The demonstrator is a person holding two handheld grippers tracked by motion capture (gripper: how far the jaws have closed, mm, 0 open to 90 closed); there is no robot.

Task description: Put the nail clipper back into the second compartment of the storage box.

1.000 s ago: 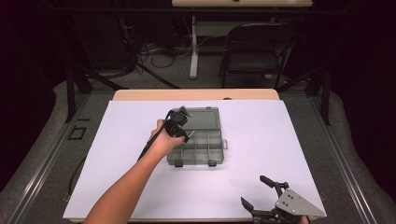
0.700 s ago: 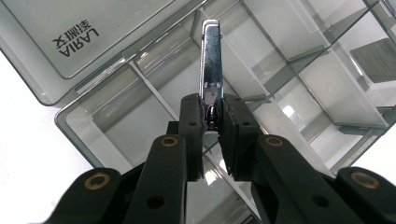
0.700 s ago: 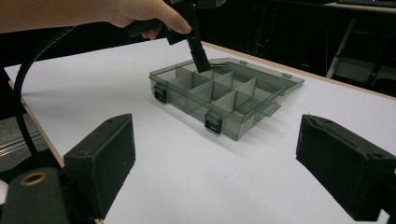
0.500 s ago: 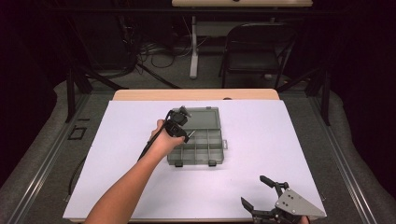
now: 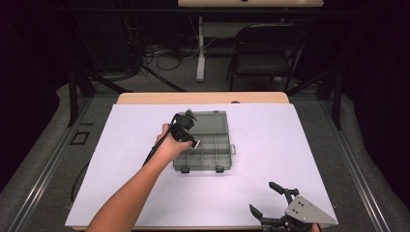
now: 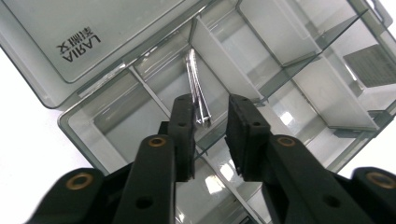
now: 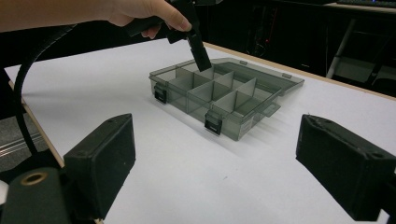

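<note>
Pins (image 6: 198, 88), a thin shiny metal bunch, lie in a back compartment of the smoky clear organizer box (image 5: 212, 154), right by the hinge of its open lid (image 5: 208, 121). In the left gripper view their long axis runs straight away from the jaws toward the lid. The left gripper (image 6: 210, 128) hangs just above them; its jaws have just been opening, a small gap, nothing pinched. White dividers (image 6: 219, 60) wall both sides. Down at the near table (image 5: 145, 193) edge, the right gripper (image 7: 219, 168) sits wide open, well apart.

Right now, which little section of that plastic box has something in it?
The section straight under the left fingers, beside the open lid: thin silvery pins lie there. The neighbouring sections look bare.
</note>
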